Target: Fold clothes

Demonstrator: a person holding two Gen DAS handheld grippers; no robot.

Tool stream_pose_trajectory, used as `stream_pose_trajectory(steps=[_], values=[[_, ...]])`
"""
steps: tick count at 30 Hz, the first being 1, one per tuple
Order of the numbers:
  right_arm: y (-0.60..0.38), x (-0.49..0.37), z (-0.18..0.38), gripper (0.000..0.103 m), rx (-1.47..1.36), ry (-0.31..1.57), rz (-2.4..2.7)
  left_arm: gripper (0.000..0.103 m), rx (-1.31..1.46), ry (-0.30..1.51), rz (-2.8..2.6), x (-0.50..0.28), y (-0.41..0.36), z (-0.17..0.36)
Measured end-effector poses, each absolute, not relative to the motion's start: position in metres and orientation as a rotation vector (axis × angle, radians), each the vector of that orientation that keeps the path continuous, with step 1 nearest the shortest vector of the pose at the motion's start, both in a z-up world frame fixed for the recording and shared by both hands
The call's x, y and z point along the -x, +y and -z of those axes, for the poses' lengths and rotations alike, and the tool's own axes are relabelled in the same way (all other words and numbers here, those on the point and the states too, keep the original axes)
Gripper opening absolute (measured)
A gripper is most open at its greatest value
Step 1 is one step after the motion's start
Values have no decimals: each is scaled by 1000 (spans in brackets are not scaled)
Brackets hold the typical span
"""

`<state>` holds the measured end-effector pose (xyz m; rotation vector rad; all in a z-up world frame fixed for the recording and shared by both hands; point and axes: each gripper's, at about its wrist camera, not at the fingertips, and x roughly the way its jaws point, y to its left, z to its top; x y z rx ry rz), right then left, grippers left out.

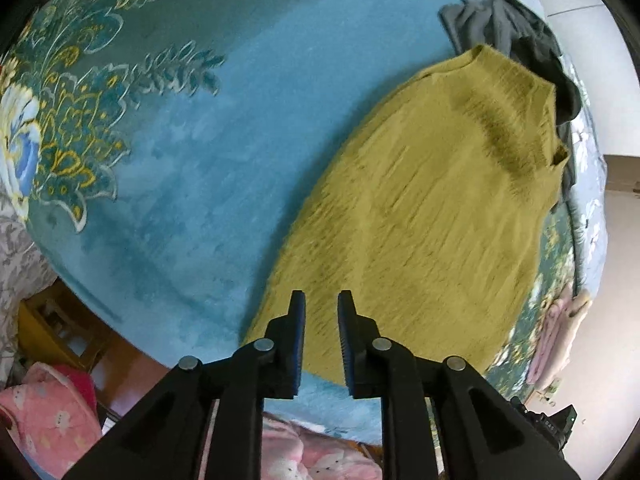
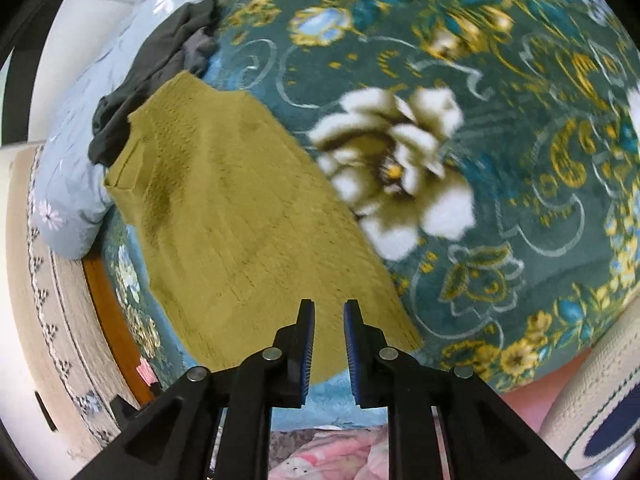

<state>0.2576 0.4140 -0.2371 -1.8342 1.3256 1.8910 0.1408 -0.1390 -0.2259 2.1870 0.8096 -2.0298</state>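
- Sweater (image 1: pixel 420 208), olive-yellow and knitted, lies flat on the teal flowered blanket (image 1: pixel 224 128) that covers the bed; in the left view it runs from the tongs up toward 1 o'clock, in the right view up toward 11 o'clock.
- Its near hem sits just under both pairs of tongs; the far end shows a narrow ribbed edge, perhaps the neck, touching a dark grey garment (image 1: pixel 516 40) heaped at 1 o'clock.
- Left tongs (image 1: pixel 321 300) stand apart with nothing between them, hovering over the hem's left part.
- Right tongs (image 2: pixel 329 307) are likewise apart and hold nothing, over the hem's right part near the corner at 3 o'clock.
- Handling, as a judgement: the knit looks soft, limp and fairly thick, so it should drape and sag rather than hold shape; it is light and not fragile, though the loose weave may stretch or snag.
- The plush blanket probably grips the wool, so dragging may bunch it; lifting clear seems better.
- Best hold: pinch the two hem corners, one per pair of tongs, taking both layers at the edge, then carry them toward the far end.
- A pale blue flowered pillow (image 2: pixel 76 184) lies beyond the sweater at 9 o'clock in the right view, clear of the fold path.
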Motion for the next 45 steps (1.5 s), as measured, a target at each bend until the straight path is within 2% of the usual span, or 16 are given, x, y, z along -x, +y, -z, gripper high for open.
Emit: stream_pose_trajectory(steps=[4, 8, 17, 23, 26, 28, 32, 40, 45], values=[[407, -229, 224, 18, 1861, 1278, -1969, 24, -2192, 796, 2100, -118, -119, 214], [401, -198, 214, 24, 1899, 1219, -2034, 29, -2200, 796, 2148, -97, -103, 205], [398, -124, 218, 28, 1972, 1138, -2077, 41, -2210, 726, 2213, -35, -80, 194], [393, -47, 223, 41, 2063, 965, -2142, 46, -2260, 399, 2341, 40, -51, 194], [386, -3, 225, 48, 2111, 836, -2200, 48, -2296, 142, 2419, 77, -29, 191], [381, 26, 224, 52, 2138, 734, -2251, 54, -2304, -77, 2487, 101, -10, 188], [369, 85, 225, 60, 2199, 500, -2346, 56, -2322, -400, 2574, 136, 23, 190], [345, 159, 255, 64, 2363, 57, -2396, 57, -2456, -666, 2611, 186, 55, 214], [328, 179, 281, 65, 2479, -212, -2385, 57, -2529, -964, 2596, 198, 69, 230]])
